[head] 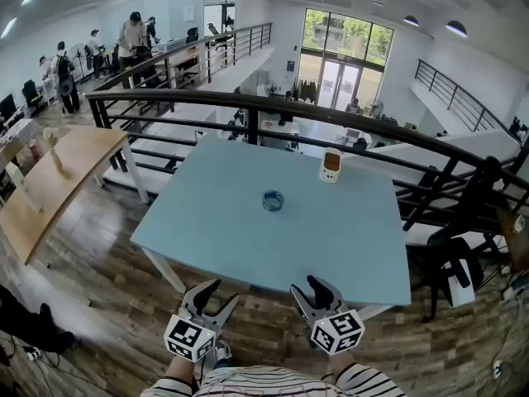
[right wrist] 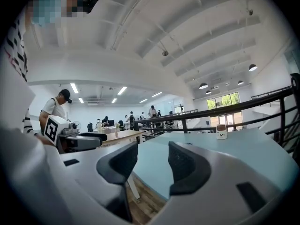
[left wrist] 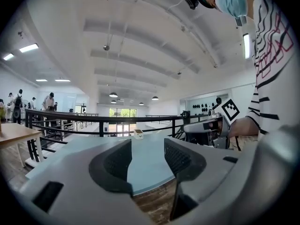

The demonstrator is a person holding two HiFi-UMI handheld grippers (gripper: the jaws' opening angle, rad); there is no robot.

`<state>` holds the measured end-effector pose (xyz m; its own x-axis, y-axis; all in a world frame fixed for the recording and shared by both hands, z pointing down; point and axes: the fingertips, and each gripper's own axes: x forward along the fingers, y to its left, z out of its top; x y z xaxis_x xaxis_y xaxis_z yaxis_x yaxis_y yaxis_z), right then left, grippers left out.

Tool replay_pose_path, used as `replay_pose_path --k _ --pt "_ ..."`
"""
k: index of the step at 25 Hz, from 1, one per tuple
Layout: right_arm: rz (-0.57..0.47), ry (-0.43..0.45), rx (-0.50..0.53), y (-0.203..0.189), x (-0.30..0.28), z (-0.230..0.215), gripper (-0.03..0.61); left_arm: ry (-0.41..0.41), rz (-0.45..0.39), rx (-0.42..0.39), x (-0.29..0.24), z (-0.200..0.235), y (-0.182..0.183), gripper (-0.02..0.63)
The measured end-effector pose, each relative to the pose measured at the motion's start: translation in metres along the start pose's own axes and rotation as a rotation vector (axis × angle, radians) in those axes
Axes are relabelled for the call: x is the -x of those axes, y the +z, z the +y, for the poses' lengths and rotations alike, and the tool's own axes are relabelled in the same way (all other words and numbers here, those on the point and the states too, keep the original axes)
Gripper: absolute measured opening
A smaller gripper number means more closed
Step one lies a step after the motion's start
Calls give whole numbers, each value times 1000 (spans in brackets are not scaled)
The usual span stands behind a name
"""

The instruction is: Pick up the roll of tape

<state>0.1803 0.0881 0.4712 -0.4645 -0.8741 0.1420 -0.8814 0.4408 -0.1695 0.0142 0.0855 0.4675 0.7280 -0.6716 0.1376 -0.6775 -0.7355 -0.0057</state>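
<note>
Lying flat near the middle of the table [head: 207, 230]: one roll of tape [head: 273, 200], bluish, see-through, hole facing up. It touches nothing else and sits well apart from both grippers.

Nearby item: one small white box [head: 331, 166], upright, beyond the tape towards the far right side of the table, clear of the roll.

Table: pale blue top, otherwise bare, white legs, on a wood floor, with a dark railing [head: 347, 114] behind it.

Left gripper [head: 216, 296]: at the near edge of the table, not yet over the top. Jaws spread wide, nothing between them but open table ahead.

Right gripper [head: 309, 293]: beside the left one at the same near edge. Jaws likewise released and empty.

Task status, by judgement: the reach has not begun; the whole approach and grasp remain.

Risks, by judgement:
- The roll is low and the top looks smooth, so a jaw arriving off-centre may push the roll along rather than close on it.
- Jaws coming in too high would close on air above the roll; too low, they would strike the table.
- A reach carried too far could knock over the white box.
</note>
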Motion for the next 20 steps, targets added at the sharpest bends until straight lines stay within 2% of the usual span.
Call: replay_pose_path --k 11,20 --pt "-12 -108 -25 18 -120 17 198 -91 43 -9 -19 135 -3 198" --pt "-17 -185 -28 28 -181 21 198 -166 56 -22 -32 203 -6 198"
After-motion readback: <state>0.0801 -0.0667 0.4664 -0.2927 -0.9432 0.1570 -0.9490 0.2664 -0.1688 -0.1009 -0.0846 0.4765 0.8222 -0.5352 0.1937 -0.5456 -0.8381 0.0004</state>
